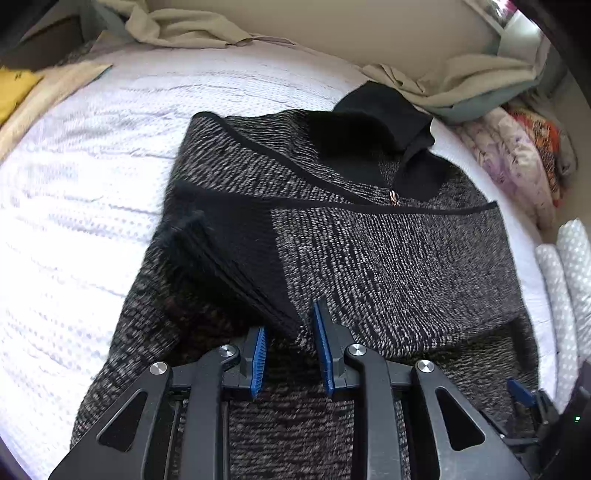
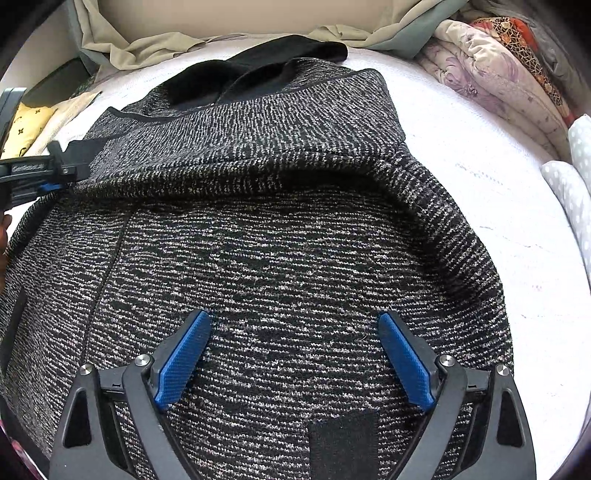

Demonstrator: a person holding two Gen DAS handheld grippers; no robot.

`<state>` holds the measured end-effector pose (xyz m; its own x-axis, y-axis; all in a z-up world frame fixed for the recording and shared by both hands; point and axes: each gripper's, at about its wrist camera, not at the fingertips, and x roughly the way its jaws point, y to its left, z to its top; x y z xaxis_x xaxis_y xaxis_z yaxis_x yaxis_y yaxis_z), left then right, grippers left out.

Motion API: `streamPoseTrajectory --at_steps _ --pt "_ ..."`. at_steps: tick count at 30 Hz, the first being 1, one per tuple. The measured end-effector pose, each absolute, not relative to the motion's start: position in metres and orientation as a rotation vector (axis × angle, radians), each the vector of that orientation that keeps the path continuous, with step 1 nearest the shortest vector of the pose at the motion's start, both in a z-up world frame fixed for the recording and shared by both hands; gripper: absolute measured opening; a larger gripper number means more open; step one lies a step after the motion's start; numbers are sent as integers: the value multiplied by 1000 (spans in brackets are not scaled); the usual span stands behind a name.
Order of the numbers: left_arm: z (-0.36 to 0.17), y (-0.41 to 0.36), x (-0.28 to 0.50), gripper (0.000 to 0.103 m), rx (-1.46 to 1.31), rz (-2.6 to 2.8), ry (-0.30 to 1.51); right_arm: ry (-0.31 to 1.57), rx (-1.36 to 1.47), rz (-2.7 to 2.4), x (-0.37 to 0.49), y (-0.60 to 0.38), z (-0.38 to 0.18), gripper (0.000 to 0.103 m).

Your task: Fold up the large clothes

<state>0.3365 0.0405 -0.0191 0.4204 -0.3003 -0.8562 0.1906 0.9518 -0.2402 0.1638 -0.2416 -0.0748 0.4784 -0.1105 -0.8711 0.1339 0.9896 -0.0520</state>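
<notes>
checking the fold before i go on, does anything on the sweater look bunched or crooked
Yes. A thick ridge of fabric humps across the sweater instead of lying flat. The black cuff of the folded-in sleeve lies slanted on the body, just ahead of the left gripper. Nothing looks torn.

The sweater's [image 1: 369, 251] near hem is being cut off by the lower edge in both views, and the bed [image 1: 92, 184] beneath it is being hidden.

White textured bedspread [image 1: 92, 166]; crumpled beige sheet [image 1: 192, 29], floral quilt [image 2: 491, 85], yellow patterned cloth [image 2: 27, 122], white dotted pillows [image 1: 569, 280]
</notes>
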Motion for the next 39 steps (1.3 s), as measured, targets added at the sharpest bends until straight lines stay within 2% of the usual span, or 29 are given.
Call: streamPoseTrajectory --at_steps 8,11,12,14,17,22,25,31,36,39 --pt "-14 84 359 29 -322 -266 1089 1054 11 -151 168 -234 -80 96" --pt "-14 82 377 21 -335 -234 1098 1050 4 -153 168 -232 -81 99" --pt "-13 79 383 11 -331 -230 1101 1050 0 -155 169 -231 -81 99" --pt "-9 73 391 10 -311 -231 1096 1050 -3 -157 169 -230 -82 100" --pt "18 54 395 9 -214 -268 1013 1049 -1 -156 171 -230 -82 101" --pt "68 50 382 9 -209 -368 801 1048 0 -155 171 -230 -83 102" --pt "50 55 389 9 -158 -318 836 1048 -1 -156 171 -230 -83 102" --pt "-22 74 392 9 -125 -215 1007 1050 0 -155 171 -230 -82 102" --pt "-27 77 386 9 -94 -219 1008 1075 24 -152 177 -233 -76 100" --pt "-27 75 384 9 -85 -233 1007 1088 80 -116 180 -236 -62 85"
